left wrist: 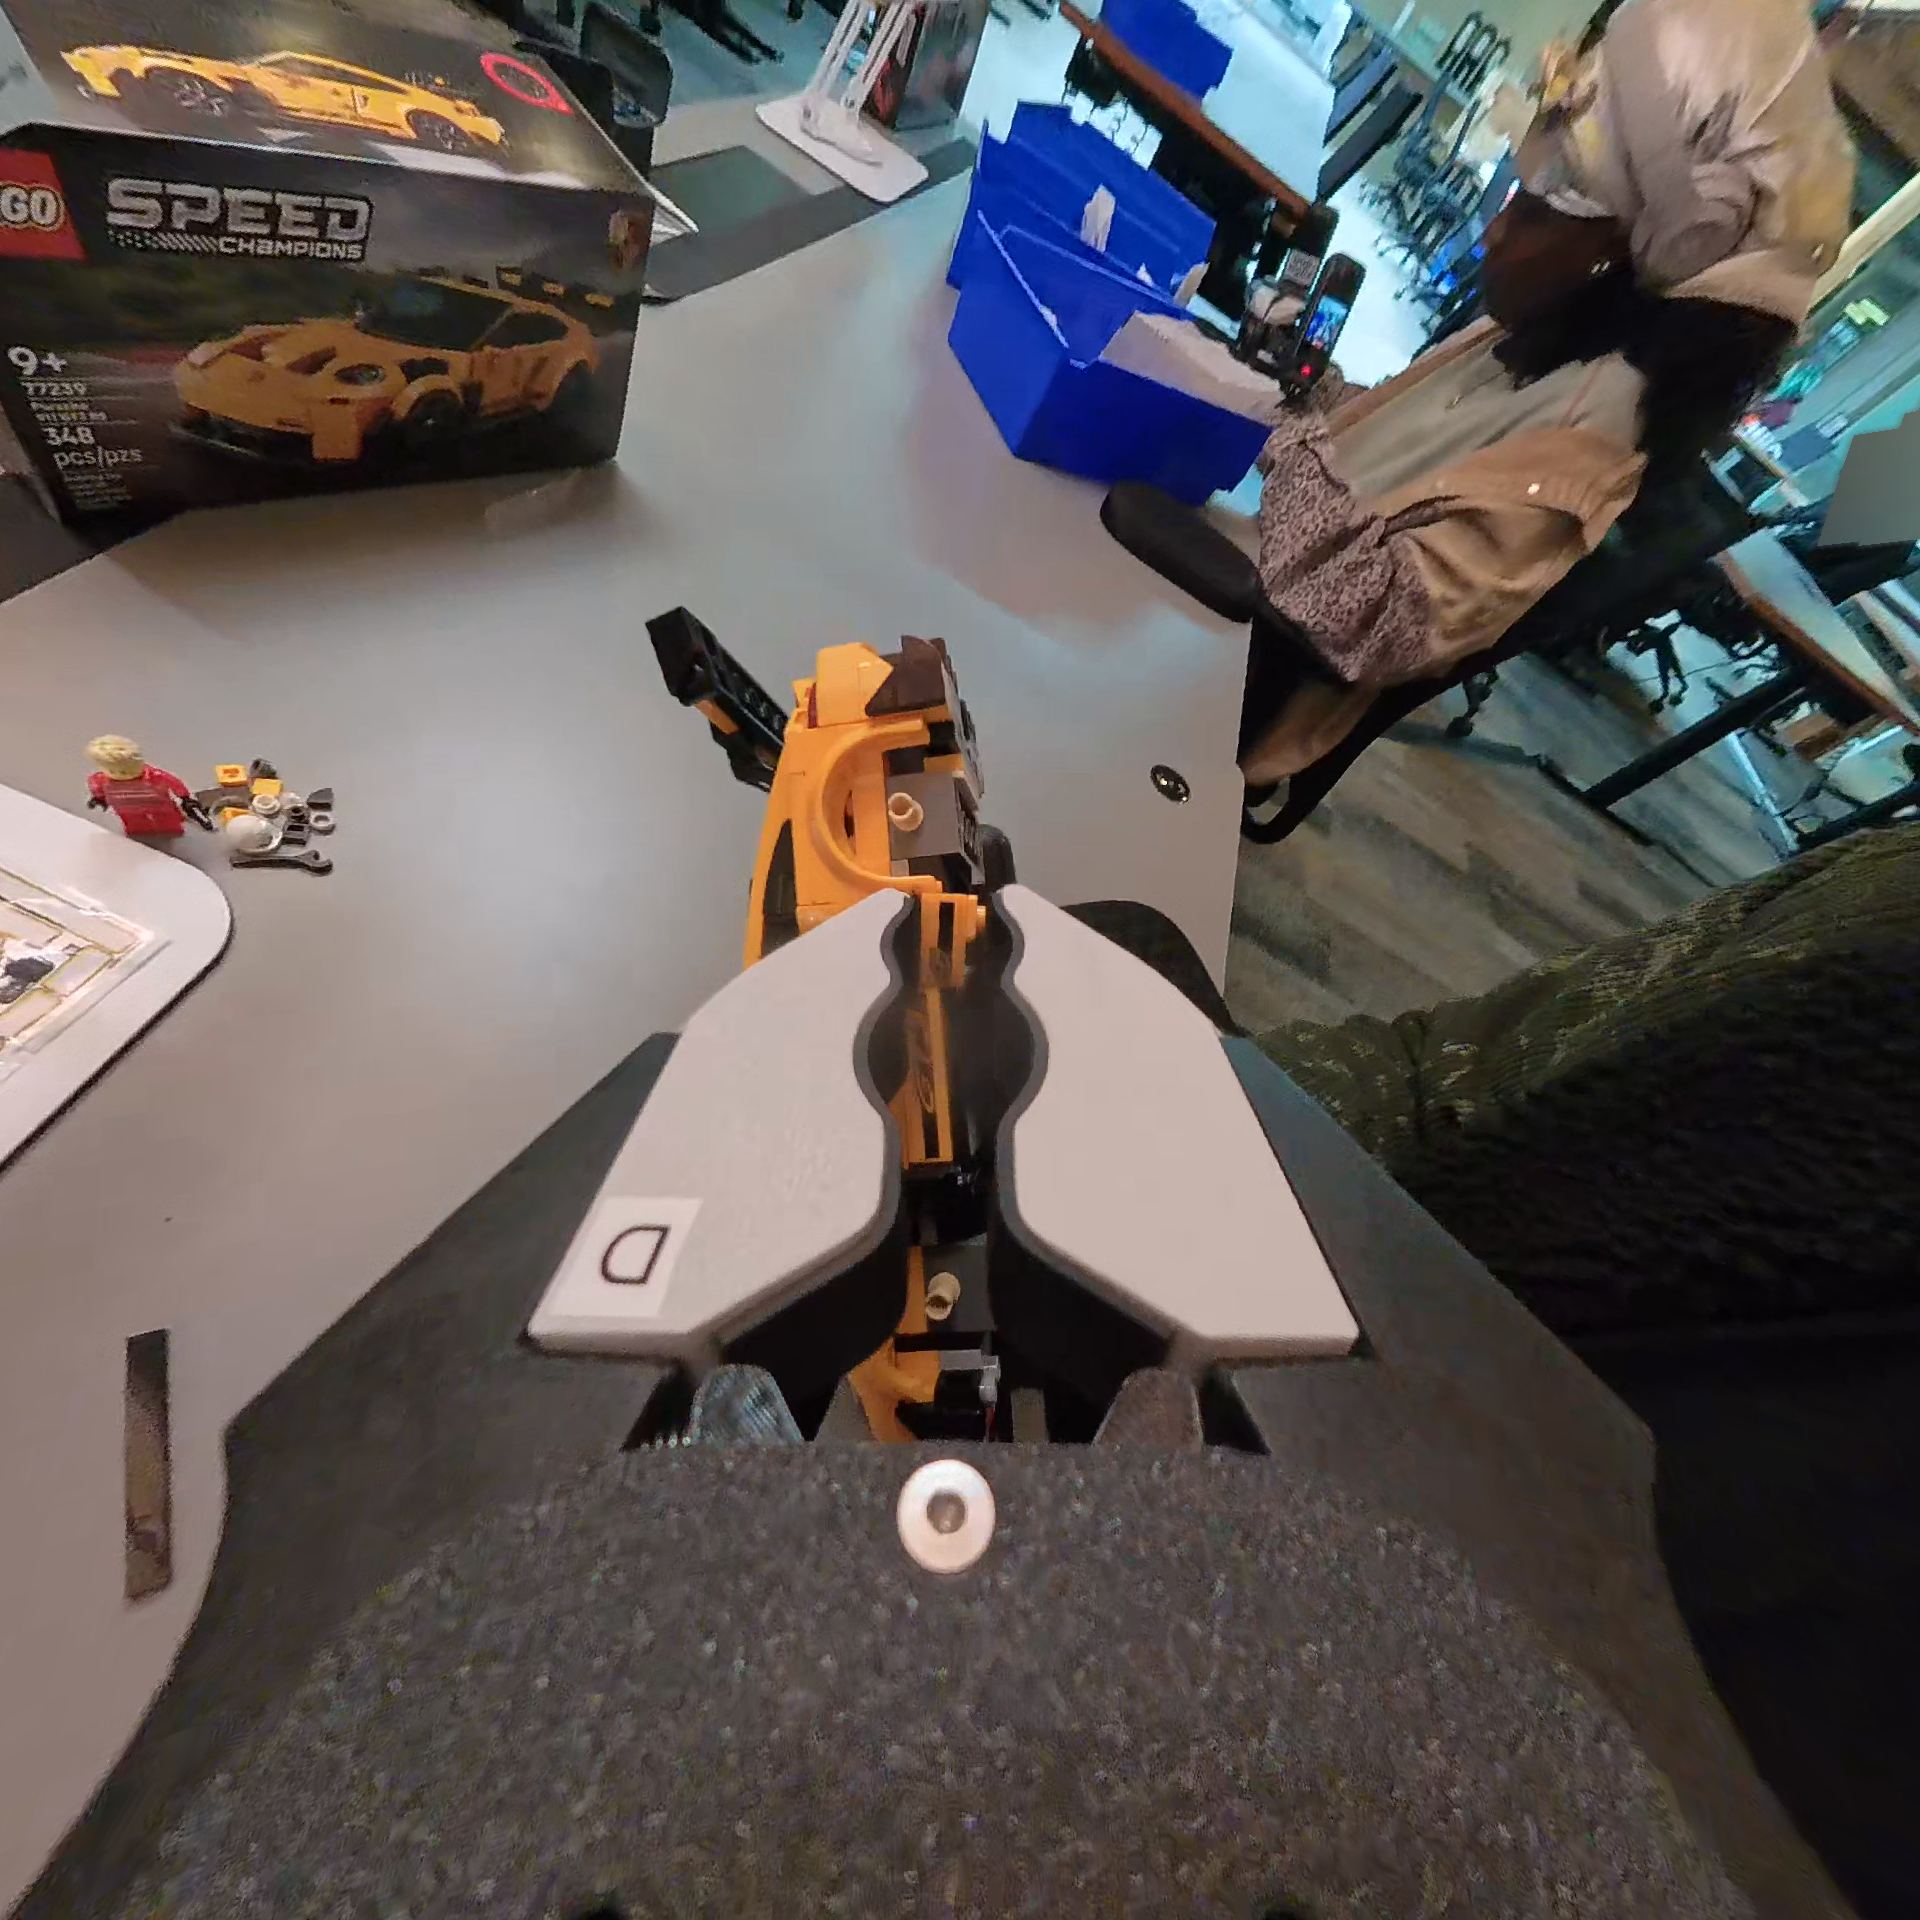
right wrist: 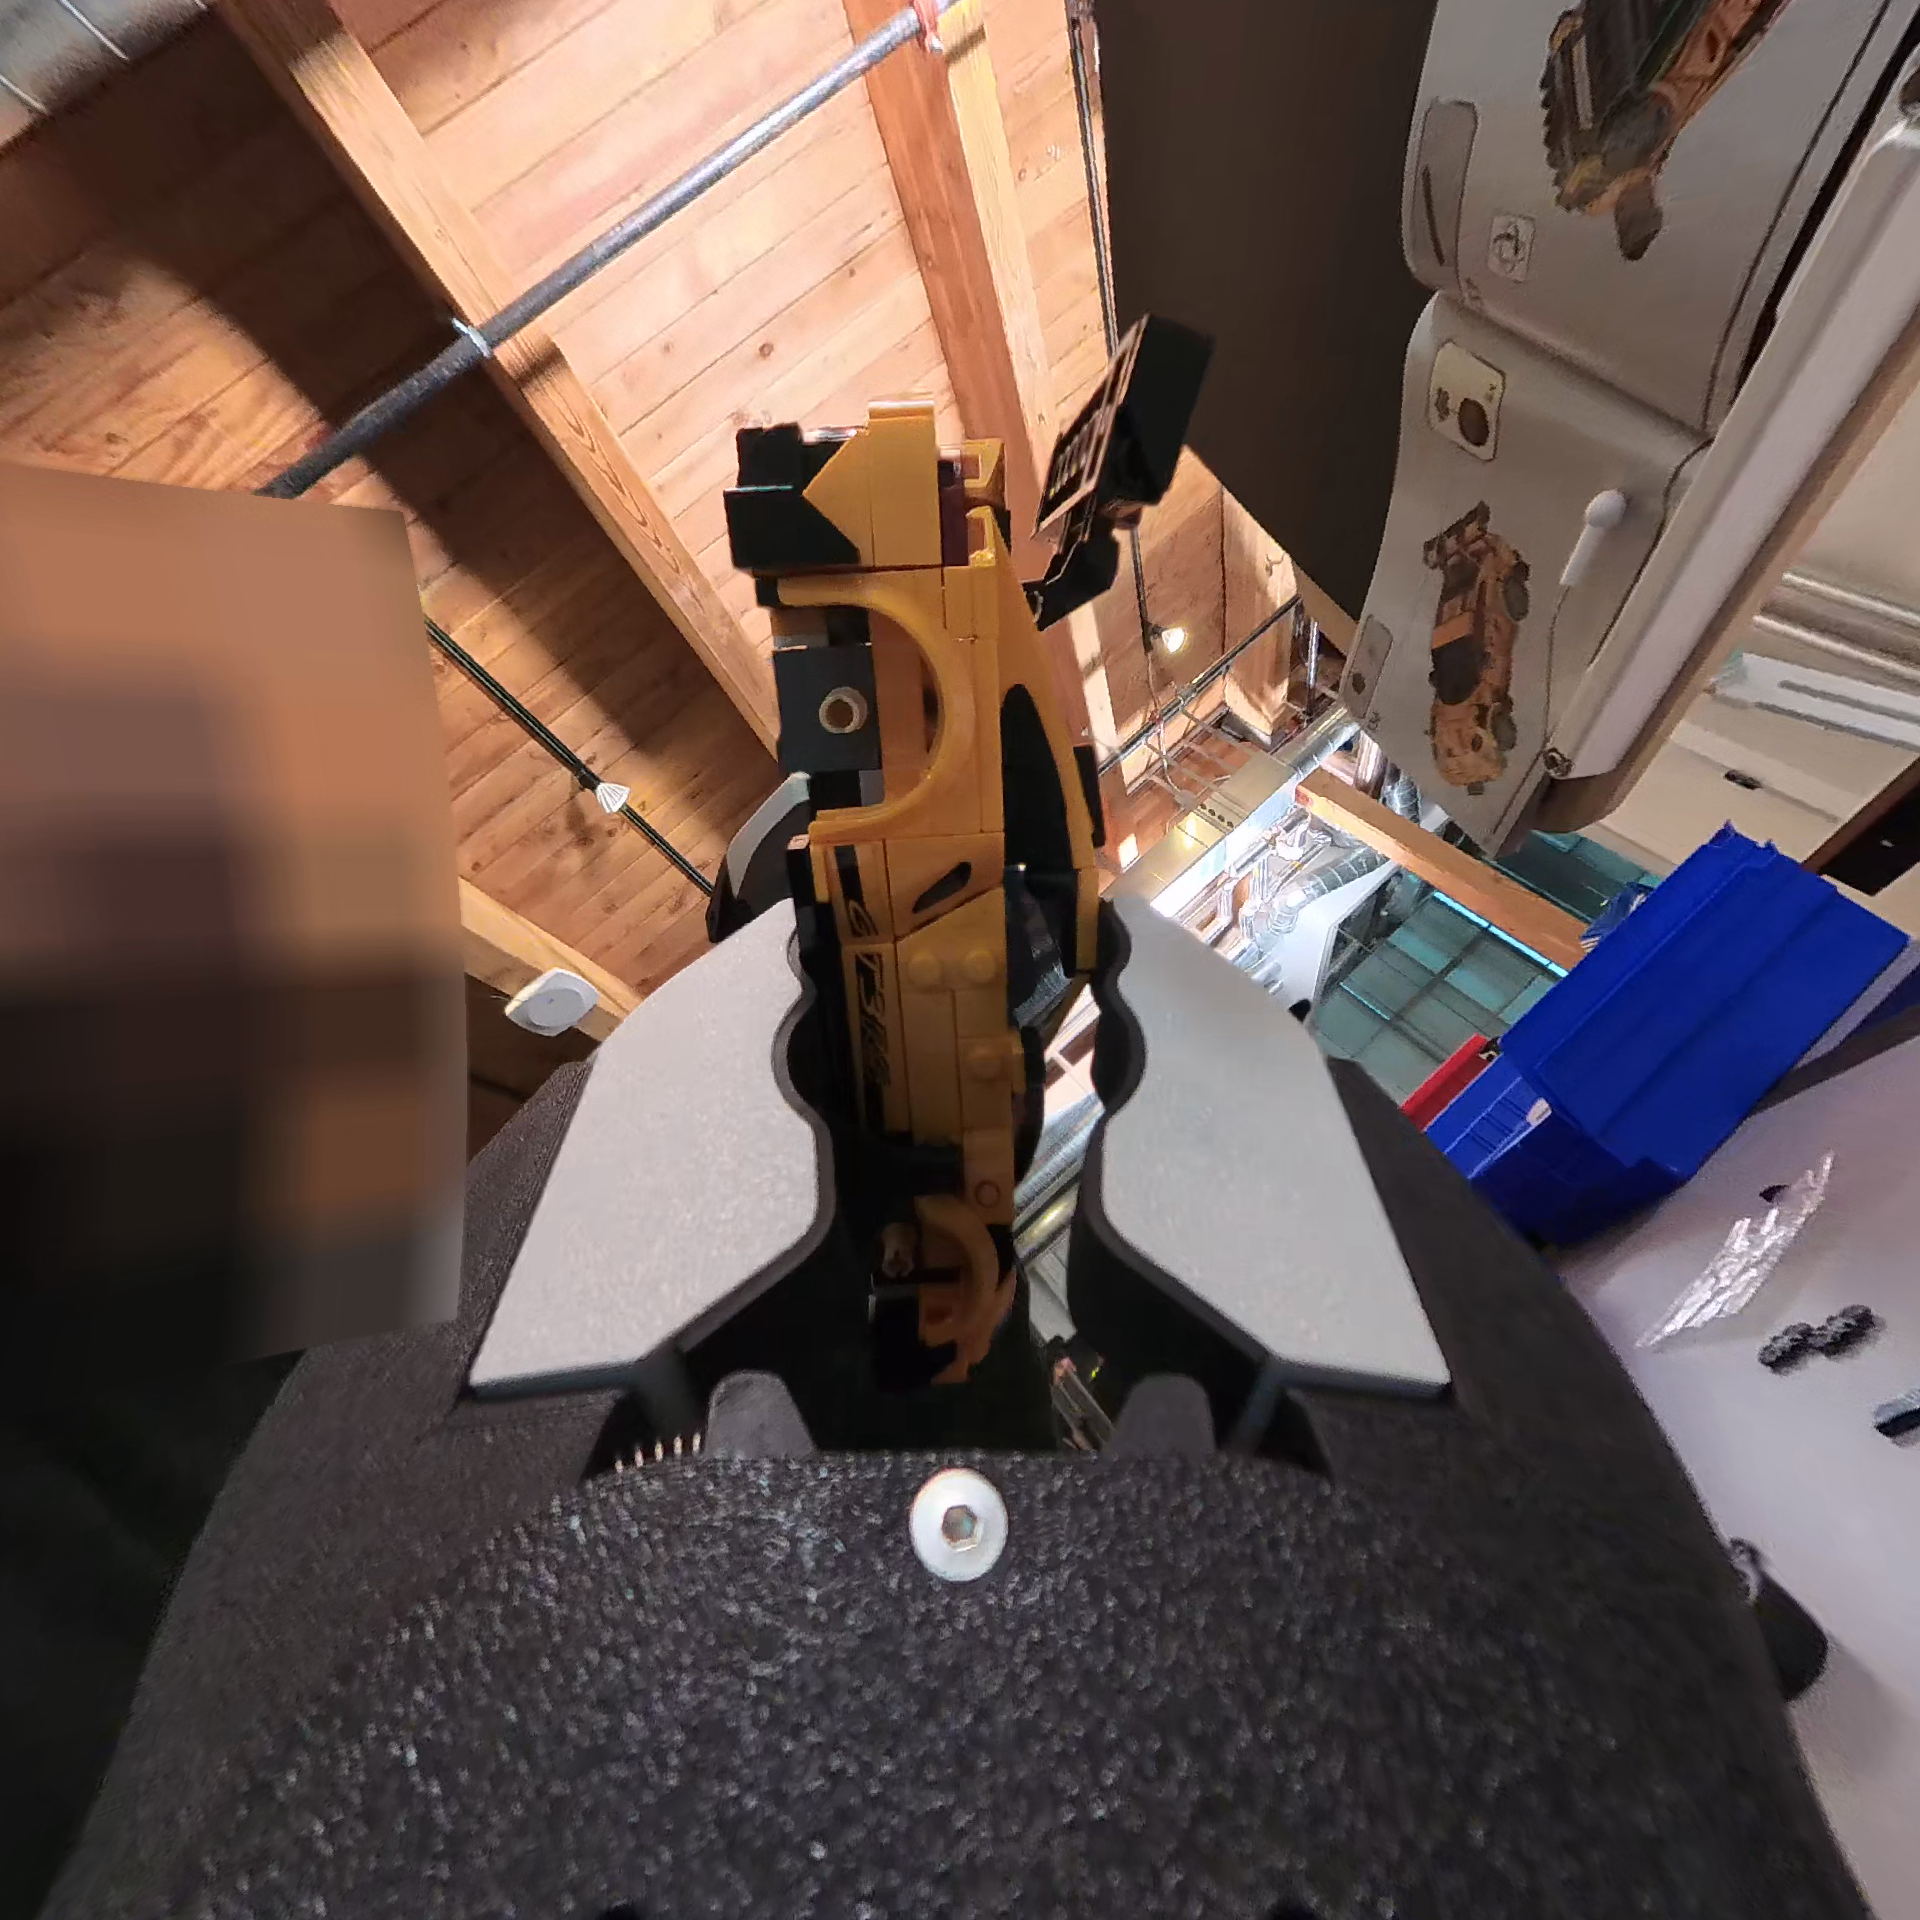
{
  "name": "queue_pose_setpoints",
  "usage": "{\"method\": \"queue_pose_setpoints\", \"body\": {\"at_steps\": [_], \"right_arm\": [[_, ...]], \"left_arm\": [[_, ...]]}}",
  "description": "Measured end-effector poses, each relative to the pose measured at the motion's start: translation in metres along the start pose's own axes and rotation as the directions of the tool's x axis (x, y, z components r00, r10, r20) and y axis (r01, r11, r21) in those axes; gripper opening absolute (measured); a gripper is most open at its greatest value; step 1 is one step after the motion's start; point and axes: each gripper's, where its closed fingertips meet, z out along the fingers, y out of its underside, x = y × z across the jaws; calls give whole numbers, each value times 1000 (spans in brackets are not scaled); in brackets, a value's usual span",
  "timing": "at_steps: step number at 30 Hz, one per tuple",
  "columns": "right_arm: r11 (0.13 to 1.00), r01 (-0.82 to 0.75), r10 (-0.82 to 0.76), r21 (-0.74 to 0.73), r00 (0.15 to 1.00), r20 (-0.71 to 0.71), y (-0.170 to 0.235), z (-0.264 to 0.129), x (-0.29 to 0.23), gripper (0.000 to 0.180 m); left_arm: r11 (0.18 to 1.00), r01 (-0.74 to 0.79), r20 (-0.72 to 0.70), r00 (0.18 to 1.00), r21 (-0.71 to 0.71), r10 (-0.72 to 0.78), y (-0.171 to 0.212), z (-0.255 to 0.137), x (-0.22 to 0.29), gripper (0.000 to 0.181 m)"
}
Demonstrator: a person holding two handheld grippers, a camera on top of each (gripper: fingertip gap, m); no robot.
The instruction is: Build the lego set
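Yellow and black, the lego car (left wrist: 883, 821) stands on edge between the fingers of the left gripper (left wrist: 951, 914), which clamp its body above the grey table (left wrist: 540, 644). The right gripper (right wrist: 951, 935) also holds the car, its fingers spread around the body. Left of the car lie a minifigure (left wrist: 133, 784) and loose pieces (left wrist: 275, 816); beyond them stands the set's box (left wrist: 312, 312).

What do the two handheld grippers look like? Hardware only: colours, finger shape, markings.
Both share one design. The left gripper and right gripper each have a grainy black body, one silver screw at the centre and two flat light-grey fingers with black, wavy inner edges. The left gripper's left finger bears a white sticker. No cables show.
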Motion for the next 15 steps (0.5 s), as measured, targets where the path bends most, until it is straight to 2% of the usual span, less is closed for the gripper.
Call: {"method": "queue_pose_setpoints", "body": {"at_steps": [9, 15], "right_arm": [[995, -44, 45, 84, 999, -16, -13, -4, 2, 49], [991, -83, 82, 108, 997, 5, -20, -3, -8, 49]], "left_arm": [[996, -72, 86, 993, -55, 77, -8, 12, -1, 12], [995, -47, 98, 994, -85, 55, -9, 22, -3, 11]]}}
